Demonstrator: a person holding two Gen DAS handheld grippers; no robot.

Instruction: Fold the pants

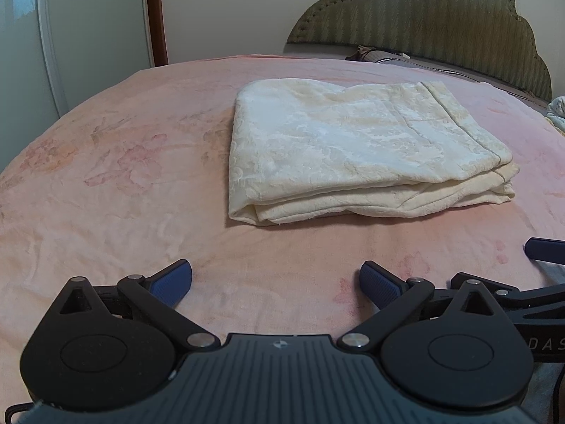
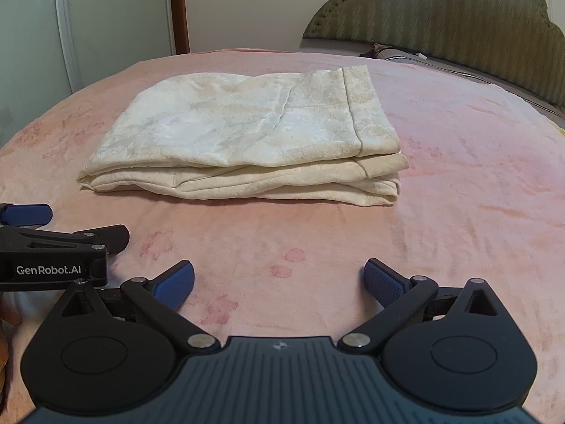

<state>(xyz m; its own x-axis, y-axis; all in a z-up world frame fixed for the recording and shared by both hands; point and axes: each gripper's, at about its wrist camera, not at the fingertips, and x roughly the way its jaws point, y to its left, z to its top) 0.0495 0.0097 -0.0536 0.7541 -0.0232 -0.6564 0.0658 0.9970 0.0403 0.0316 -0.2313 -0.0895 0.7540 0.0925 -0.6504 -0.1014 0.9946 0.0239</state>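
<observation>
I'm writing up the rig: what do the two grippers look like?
Both grippers, left and right, look alike: black linkage arms with silver pivot pins, round black discs, a ribbed grey body and blue textured pads. White "GenRobot.AI" lettering marks the left one's side.

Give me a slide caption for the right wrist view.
Open right gripper faces folded cream pants on pink bedspread.

The pink bedspread lies bare between both grippers and the folded pants, so the near approach is free. Left of the pants the bed is bare to its edge. The left gripper sits just beside the right gripper. Behind the pants stands the headboard
</observation>
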